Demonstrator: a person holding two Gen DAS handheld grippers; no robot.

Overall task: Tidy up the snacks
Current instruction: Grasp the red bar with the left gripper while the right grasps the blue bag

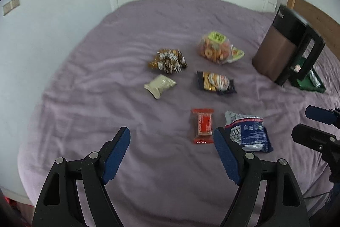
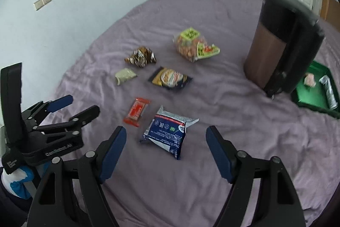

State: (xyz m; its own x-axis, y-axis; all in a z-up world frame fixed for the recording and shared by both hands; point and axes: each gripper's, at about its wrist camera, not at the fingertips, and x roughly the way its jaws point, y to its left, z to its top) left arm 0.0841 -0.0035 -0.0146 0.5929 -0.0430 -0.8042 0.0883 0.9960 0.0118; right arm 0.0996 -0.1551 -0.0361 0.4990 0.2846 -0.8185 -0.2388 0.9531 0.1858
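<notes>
Purple bed [image 2: 212, 163]: blue packet [image 2: 167, 133] beyond open right tongs [image 2: 165, 152].

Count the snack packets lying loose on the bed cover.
6: blue-white pack nearest, red bar on its left, dark-gold pack mid, pale pouch, brown-striped bag, clear ring-snack bag farthest. The kettle may hide more.

The brown-and-black container [image 2: 282, 46] at the right of the right wrist view was motion-blurred and hid part of the green tray [image 2: 314, 97], while print on the blue-and-silver packet [image 2: 167, 133] was too small to read.
</notes>
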